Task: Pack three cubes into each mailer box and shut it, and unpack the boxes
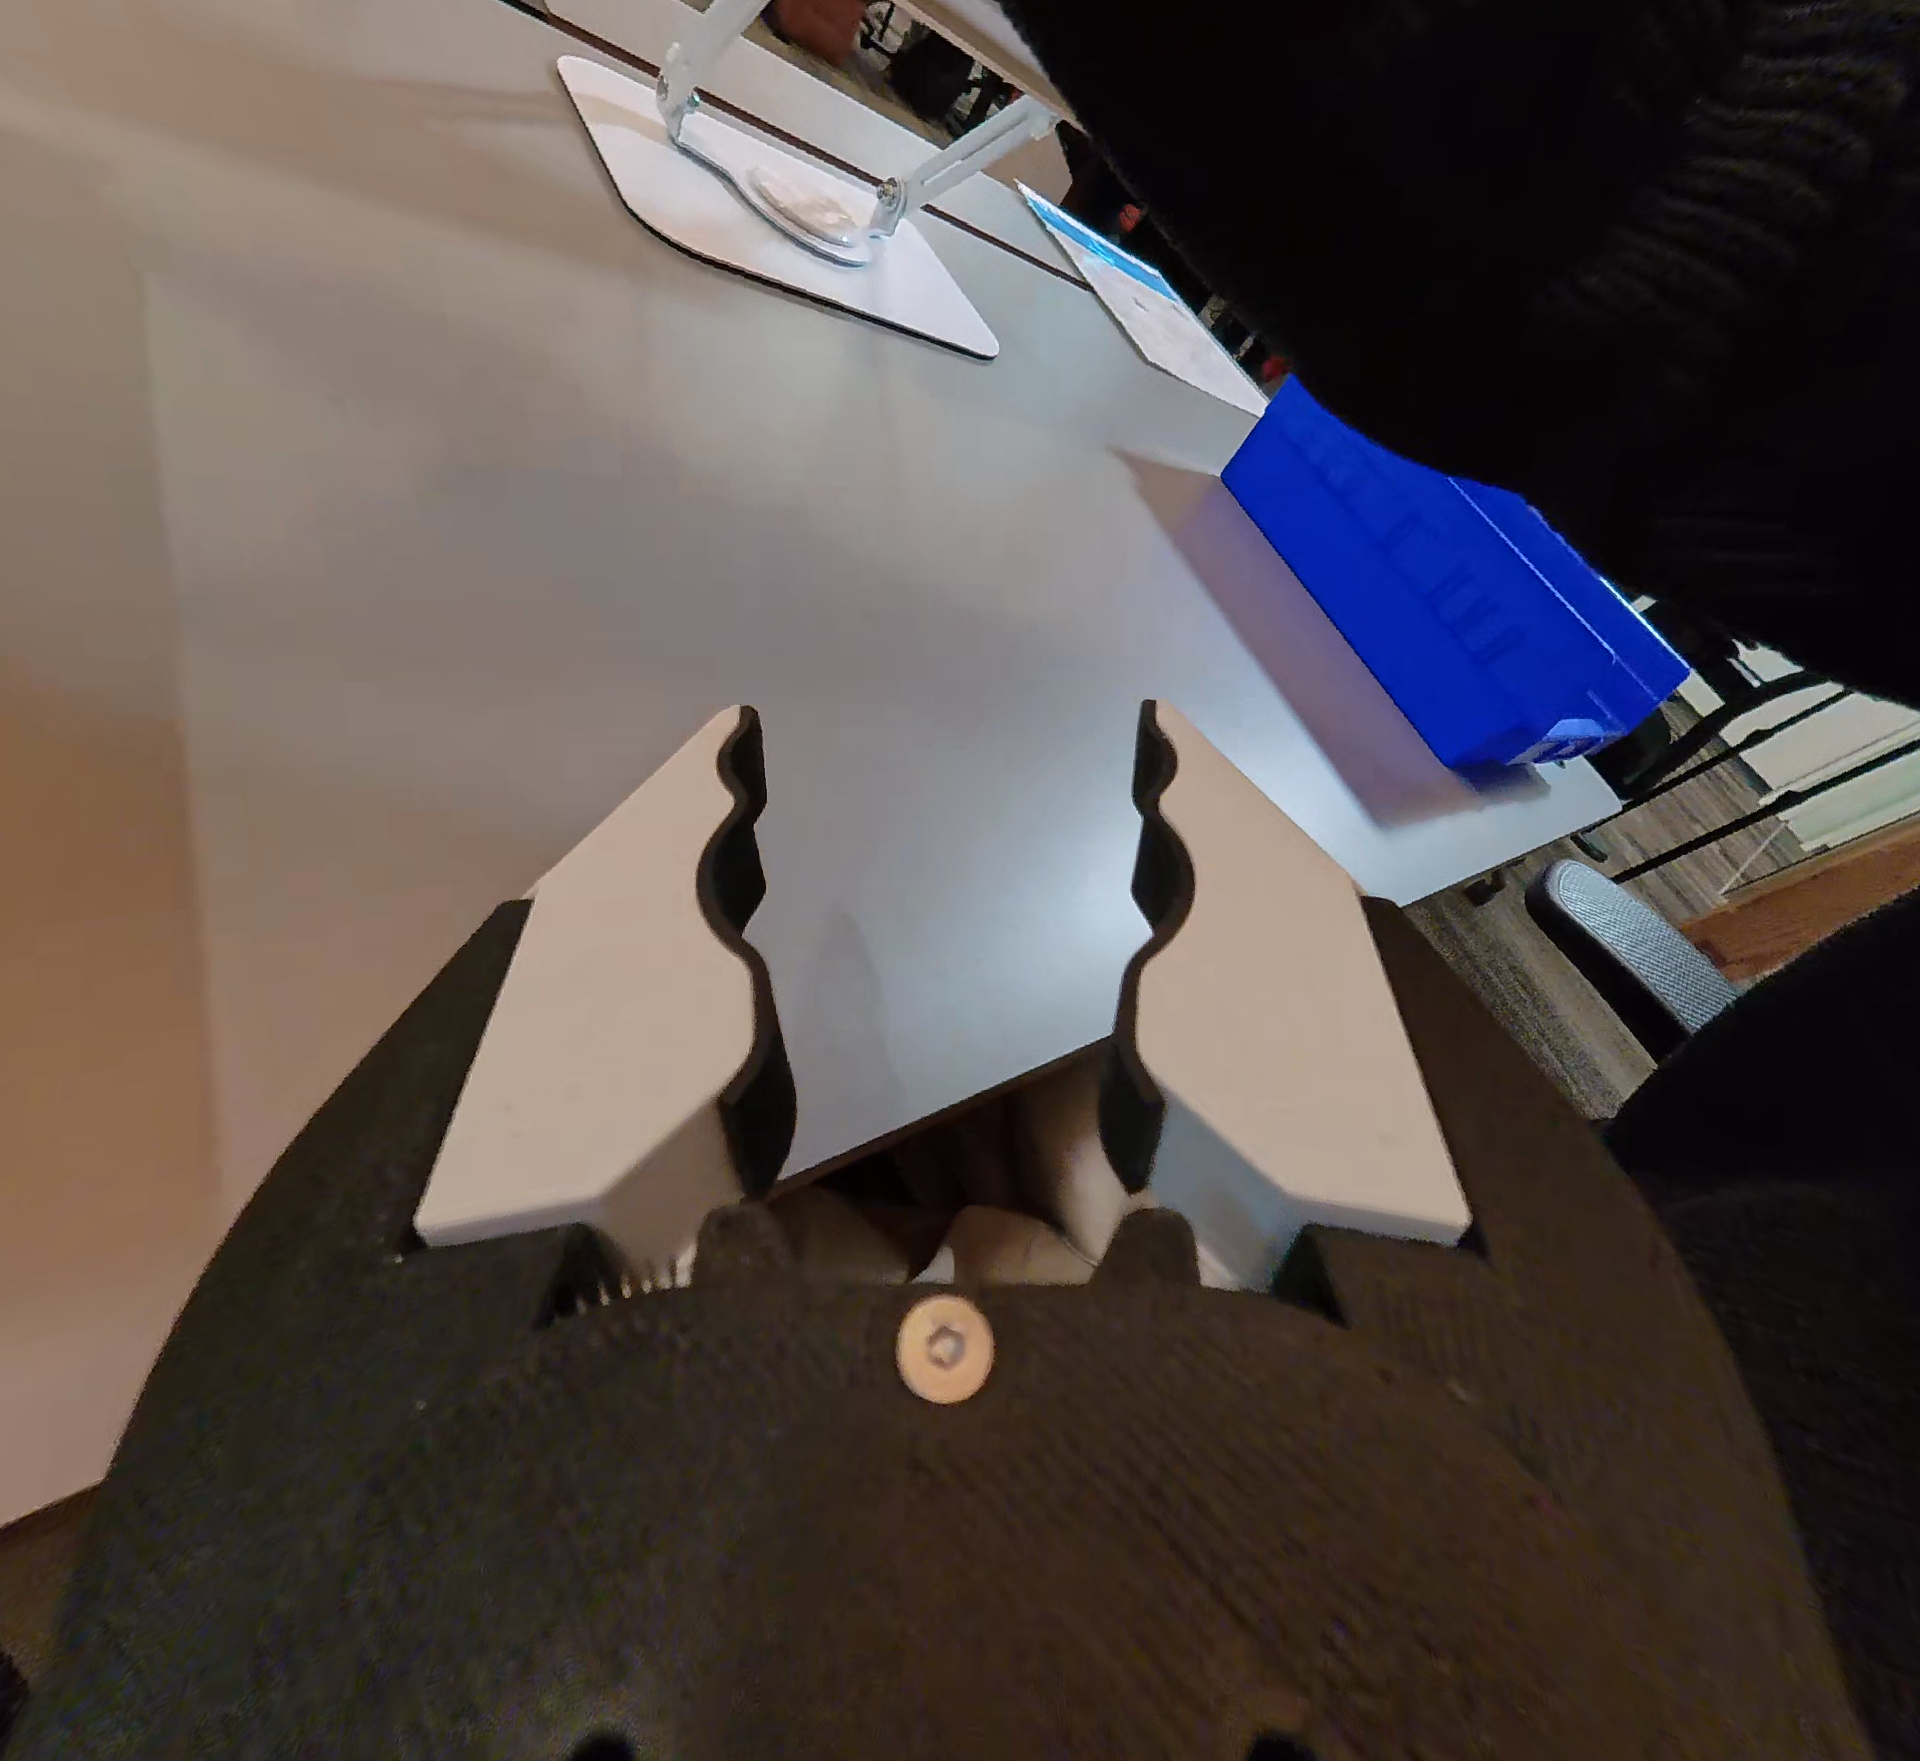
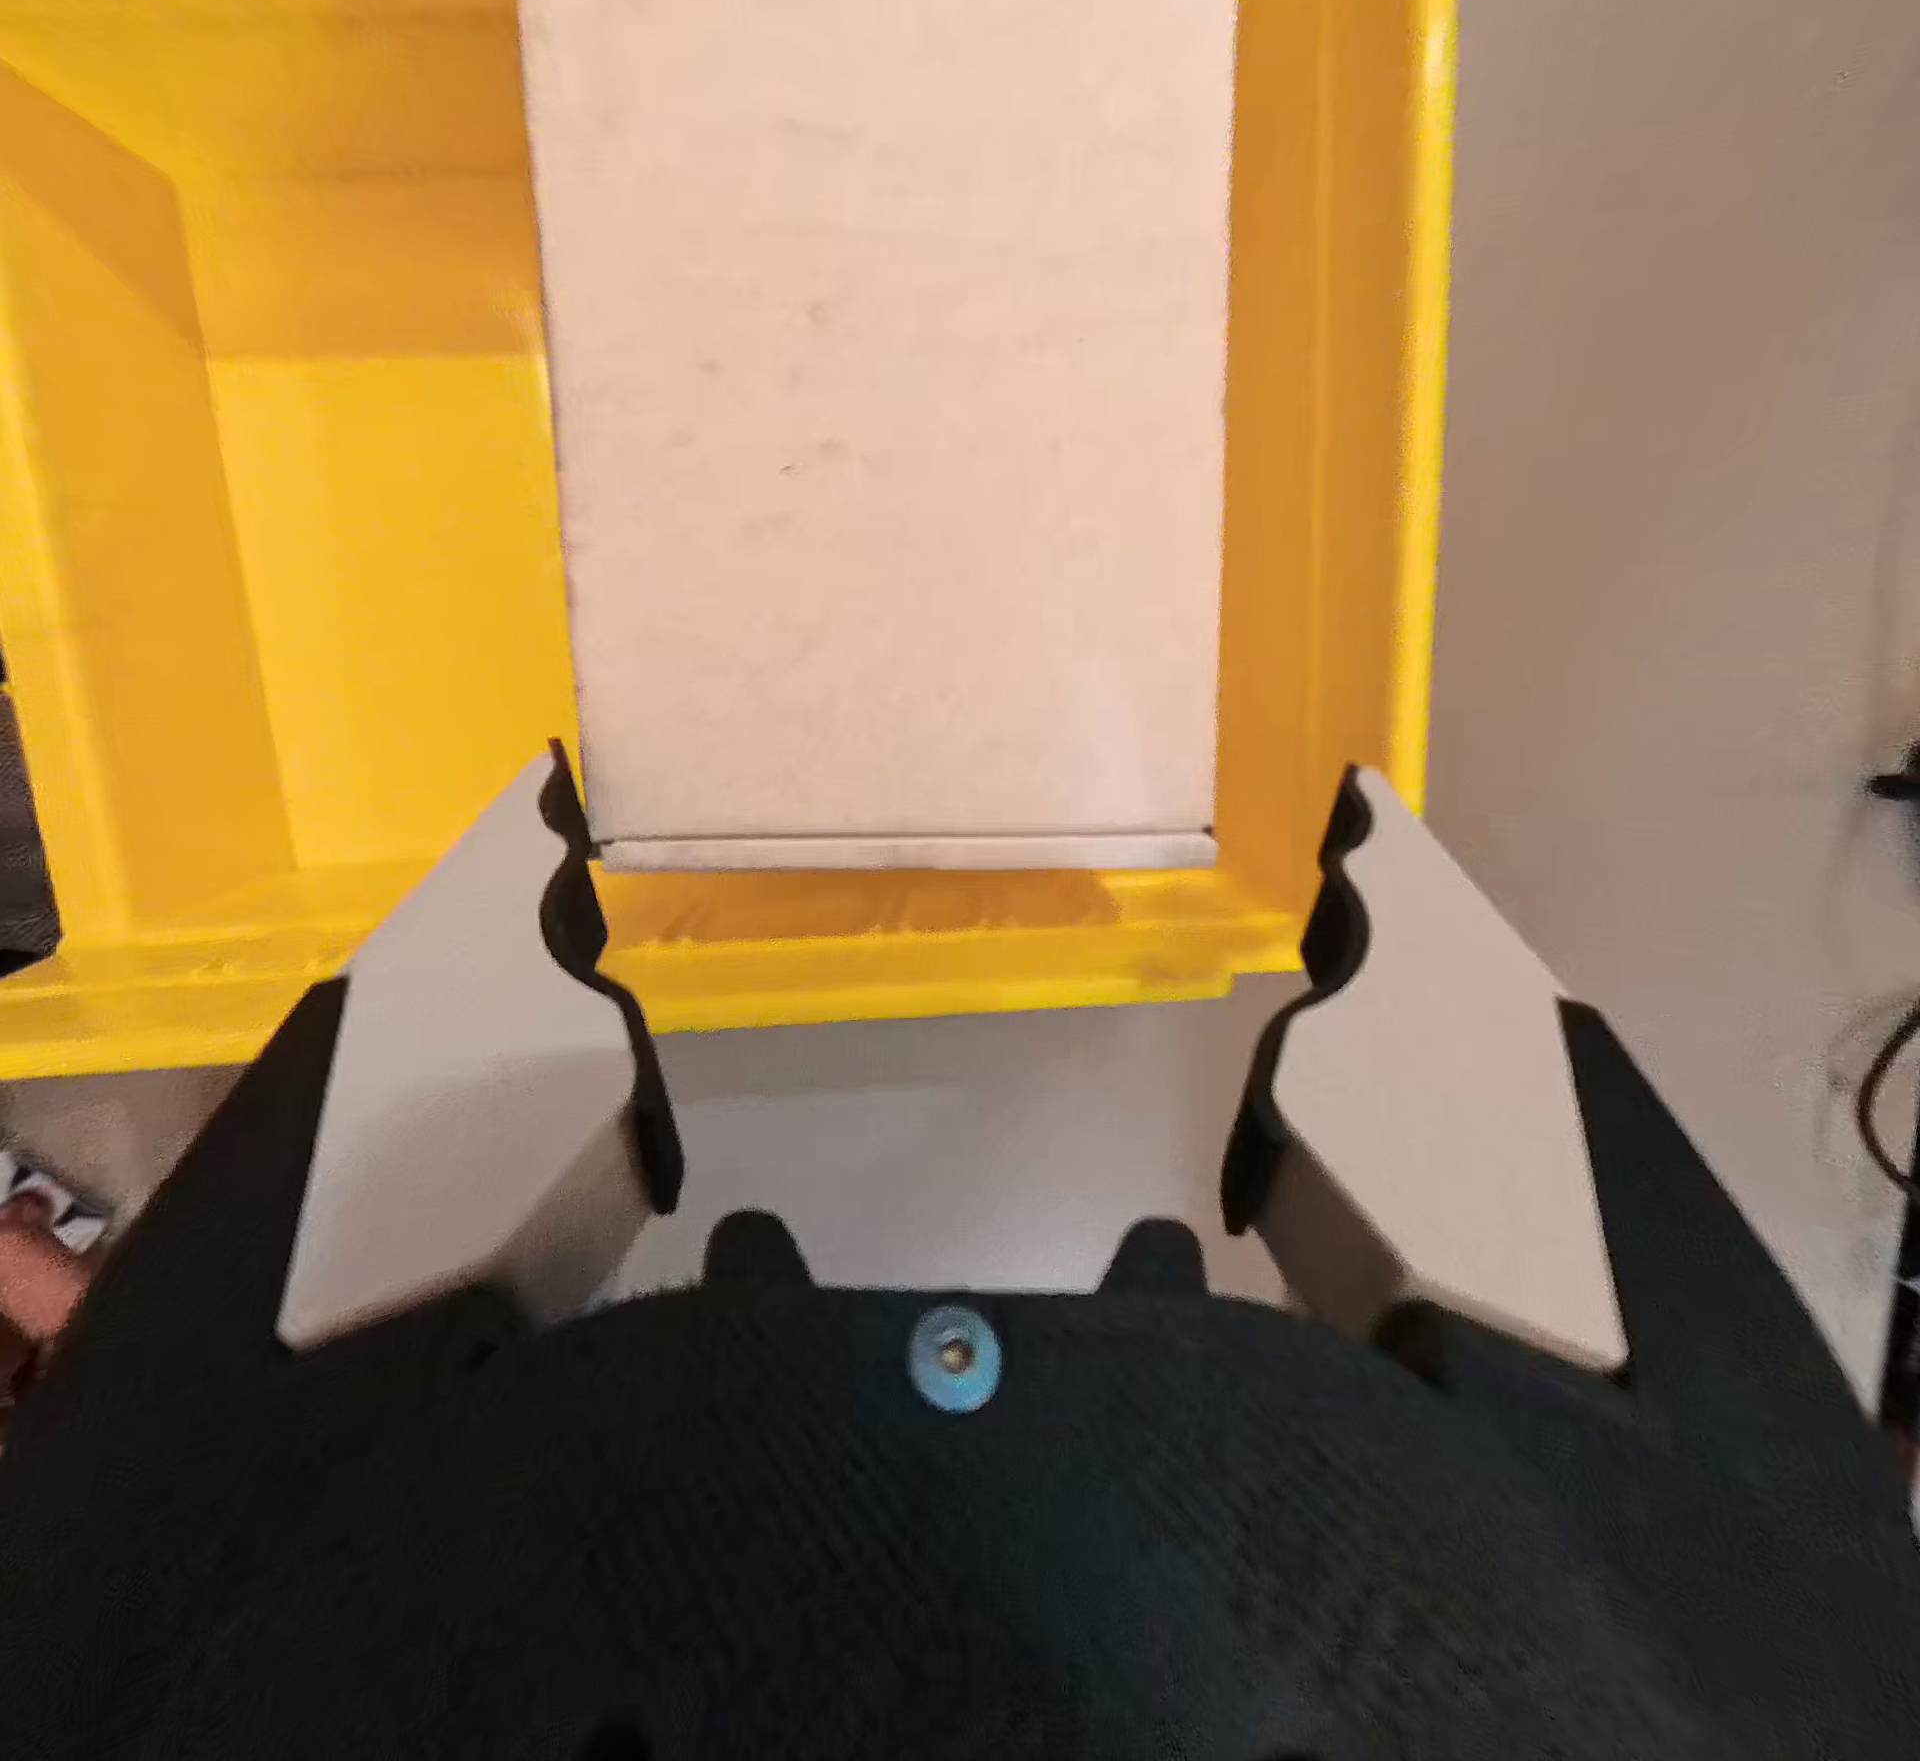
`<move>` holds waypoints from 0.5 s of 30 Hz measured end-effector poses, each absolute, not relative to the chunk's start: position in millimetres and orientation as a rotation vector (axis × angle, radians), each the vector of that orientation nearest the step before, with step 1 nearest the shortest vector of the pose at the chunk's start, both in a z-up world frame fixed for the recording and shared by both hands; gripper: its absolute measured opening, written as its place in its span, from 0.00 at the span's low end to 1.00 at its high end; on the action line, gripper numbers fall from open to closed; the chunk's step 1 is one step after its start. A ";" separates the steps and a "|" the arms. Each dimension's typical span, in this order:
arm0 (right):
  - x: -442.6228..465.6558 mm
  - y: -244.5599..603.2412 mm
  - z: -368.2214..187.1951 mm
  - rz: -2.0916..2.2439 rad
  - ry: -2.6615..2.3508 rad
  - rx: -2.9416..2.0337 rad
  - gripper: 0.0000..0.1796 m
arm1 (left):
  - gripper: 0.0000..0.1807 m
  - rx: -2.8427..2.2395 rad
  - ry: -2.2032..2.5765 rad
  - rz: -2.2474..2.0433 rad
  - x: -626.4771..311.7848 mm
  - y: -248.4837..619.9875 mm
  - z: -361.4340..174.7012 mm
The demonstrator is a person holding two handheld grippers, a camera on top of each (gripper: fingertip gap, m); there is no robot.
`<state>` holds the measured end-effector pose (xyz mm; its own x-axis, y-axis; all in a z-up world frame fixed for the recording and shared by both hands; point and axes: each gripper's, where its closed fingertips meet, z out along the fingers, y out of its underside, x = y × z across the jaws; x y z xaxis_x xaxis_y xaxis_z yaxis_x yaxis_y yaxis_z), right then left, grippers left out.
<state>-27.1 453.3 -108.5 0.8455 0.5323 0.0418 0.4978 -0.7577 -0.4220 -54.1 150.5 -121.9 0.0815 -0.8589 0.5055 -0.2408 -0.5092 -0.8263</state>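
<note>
Item — white mailer box (image 2: 894,340), closed flat top, lying in the right-hand compartment of a yellow bin (image 2: 343,589). We are reading its long axis as running straight away from the right gripper (image 2: 951,781), its near short edge sitting just inside the bin's front lip.

Item — right gripper, jaws standing wide apart and holding nothing. We are seeing the box's near end dead ahead between the jaw tips, the left tip close by the box's near left corner, the right tip out by the bin's right wall. The gap looks slightly wider than the box, so we are judging that a straight advance along the long axis would straddle it.

Item — left gripper (image 1: 945,724), jaws apart and empty, hovering over the pale bench (image 1: 520,516). We are finding no mailer box before it — only a blue bin (image 1: 1444,589) off to its right, part hidden by a dark sleeve (image 1: 1558,153), and a white stand (image 1: 769,194) farther back.

Judgement — the right gripper is the nearer one to the box. We are seeing no cubes in either view.
</note>
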 end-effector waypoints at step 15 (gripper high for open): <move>-37.7 460.4 -80.2 0.225 -0.742 -2.475 0.70 | 0.40 -1.828 1.105 -1.447 -53.5 148.6 -125.6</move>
<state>-37.7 460.4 -80.2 0.8343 0.5513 -0.0044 0.4611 -0.7020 -0.5428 -53.5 148.6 -125.6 0.0805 -0.8590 0.5056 -0.2618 -0.5076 -0.8208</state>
